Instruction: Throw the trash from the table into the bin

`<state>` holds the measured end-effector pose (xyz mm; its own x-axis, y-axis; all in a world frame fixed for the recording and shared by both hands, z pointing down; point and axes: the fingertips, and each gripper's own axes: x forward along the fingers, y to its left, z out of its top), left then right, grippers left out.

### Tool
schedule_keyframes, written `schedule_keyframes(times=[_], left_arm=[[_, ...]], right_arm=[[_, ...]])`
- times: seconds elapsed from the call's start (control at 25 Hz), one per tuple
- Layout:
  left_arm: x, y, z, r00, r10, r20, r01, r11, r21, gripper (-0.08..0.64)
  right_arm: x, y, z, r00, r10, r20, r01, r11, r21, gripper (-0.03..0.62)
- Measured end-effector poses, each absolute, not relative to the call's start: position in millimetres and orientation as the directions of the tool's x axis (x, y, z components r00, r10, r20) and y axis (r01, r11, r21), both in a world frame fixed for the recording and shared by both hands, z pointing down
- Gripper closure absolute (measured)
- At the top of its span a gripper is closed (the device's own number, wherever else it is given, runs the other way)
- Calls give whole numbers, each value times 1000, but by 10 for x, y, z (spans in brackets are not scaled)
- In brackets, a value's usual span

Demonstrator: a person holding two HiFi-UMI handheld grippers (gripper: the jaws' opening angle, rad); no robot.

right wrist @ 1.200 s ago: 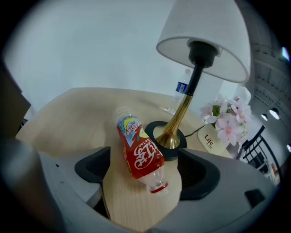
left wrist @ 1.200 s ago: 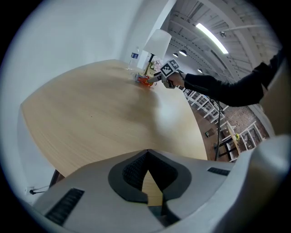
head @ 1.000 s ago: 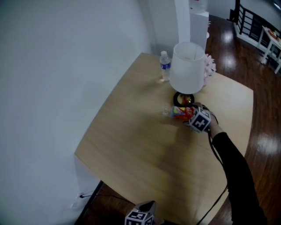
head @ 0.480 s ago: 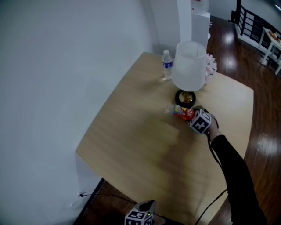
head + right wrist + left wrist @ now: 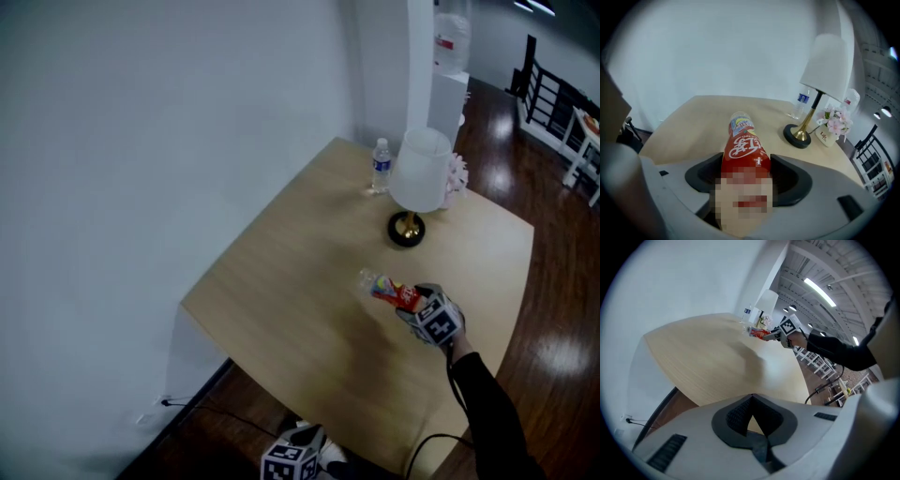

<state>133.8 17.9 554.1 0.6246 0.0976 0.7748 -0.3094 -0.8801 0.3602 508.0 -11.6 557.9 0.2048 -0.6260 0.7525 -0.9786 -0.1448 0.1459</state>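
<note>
Plastic bottle [image 5: 742,140], slim, cylindrical, glossy, red-labelled

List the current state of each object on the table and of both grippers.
red-label bottle: held in the right gripper, neck pointing away from it.
right gripper: jaws have just been closing, clamped on the red-label bottle.
left gripper: jaws shut, nothing between them.
water bottle: upright on the table.
table lamp: upright.
pink flowers: upright in their pot beside the lamp base.
</note>
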Motion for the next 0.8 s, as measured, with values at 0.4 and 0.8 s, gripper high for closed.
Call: schedule_keyframes(times=[0.4,0.8], left_arm=[[295,326,5523,665,-80,743,-496,-790,360,557],[-781,545,5743,609,-235,758,-701,-606,375,557]], right_arm=[[3078,245,5231,9,-713,701,-1000,5,18,273],[1790,509,5282,-211,-681,701,-977,157,-141,273]])
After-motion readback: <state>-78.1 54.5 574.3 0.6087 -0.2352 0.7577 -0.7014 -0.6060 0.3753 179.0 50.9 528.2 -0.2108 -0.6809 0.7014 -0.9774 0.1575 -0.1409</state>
